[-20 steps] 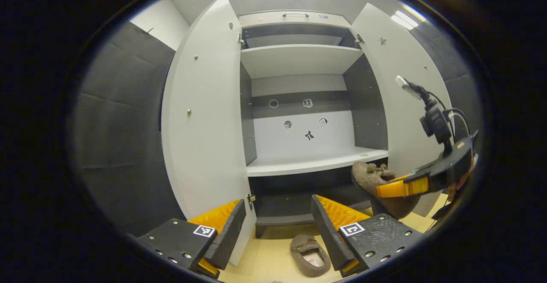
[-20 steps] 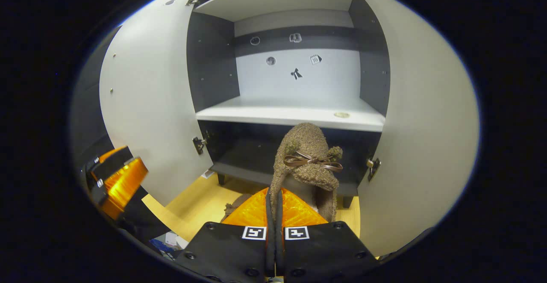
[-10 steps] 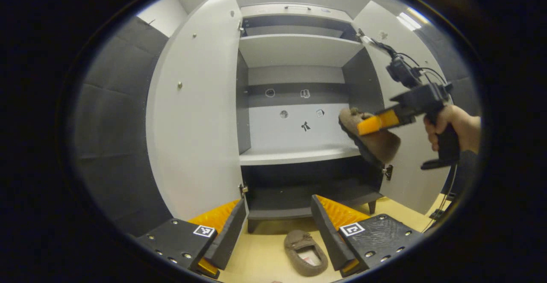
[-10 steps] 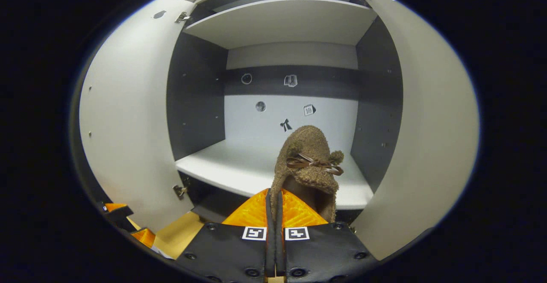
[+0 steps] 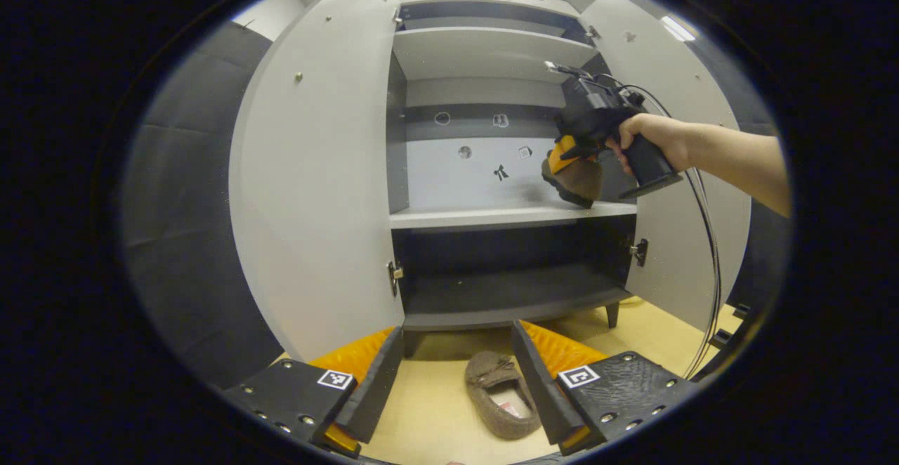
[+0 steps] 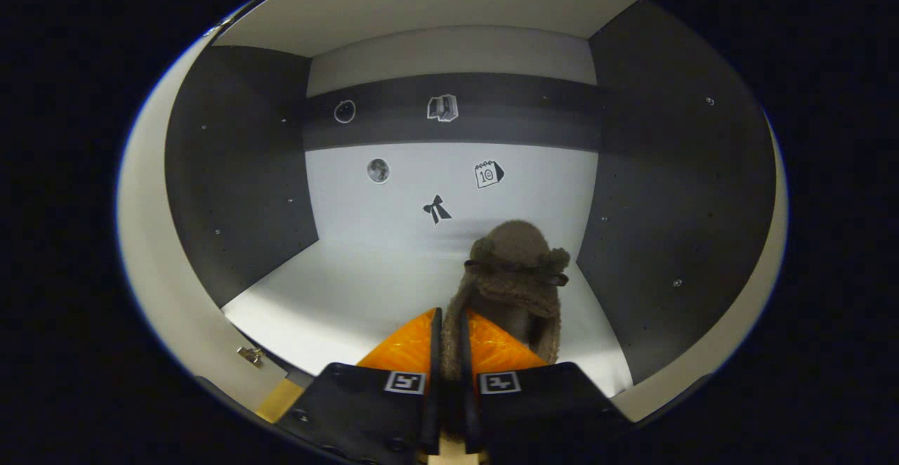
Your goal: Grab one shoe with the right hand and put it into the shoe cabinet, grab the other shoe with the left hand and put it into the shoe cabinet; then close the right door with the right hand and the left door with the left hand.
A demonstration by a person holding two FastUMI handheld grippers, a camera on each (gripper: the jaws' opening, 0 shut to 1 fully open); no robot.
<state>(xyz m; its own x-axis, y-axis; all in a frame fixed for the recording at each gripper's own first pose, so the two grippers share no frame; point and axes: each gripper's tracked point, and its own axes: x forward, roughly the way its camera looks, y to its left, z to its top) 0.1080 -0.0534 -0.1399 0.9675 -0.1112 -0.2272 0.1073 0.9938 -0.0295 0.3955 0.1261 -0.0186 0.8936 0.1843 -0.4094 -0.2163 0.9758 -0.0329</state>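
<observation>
Right gripper (image 6: 448,370) jaws clamped together on the heel edge of the fuzzy brown slipper with a ribbon bow (image 6: 516,279), toe pointing at 12 o'clock into the white-and-grey shoe cabinet (image 6: 239,170); slipper sits over the white middle shelf (image 6: 351,296), contact with it unclear. In the left gripper view this right gripper (image 5: 577,143) and the hand (image 5: 650,142) holding it are at 2 o'clock, slipper (image 5: 572,178) just above the shelf (image 5: 491,216). Left gripper (image 5: 456,374) jaws wide apart, holding nothing; second brown slipper (image 5: 502,405) lies on the pale wooden floor (image 5: 428,416) at 6 o'clock between them. Both white doors, left door (image 5: 316,170) and right door (image 5: 674,240), stand open
</observation>
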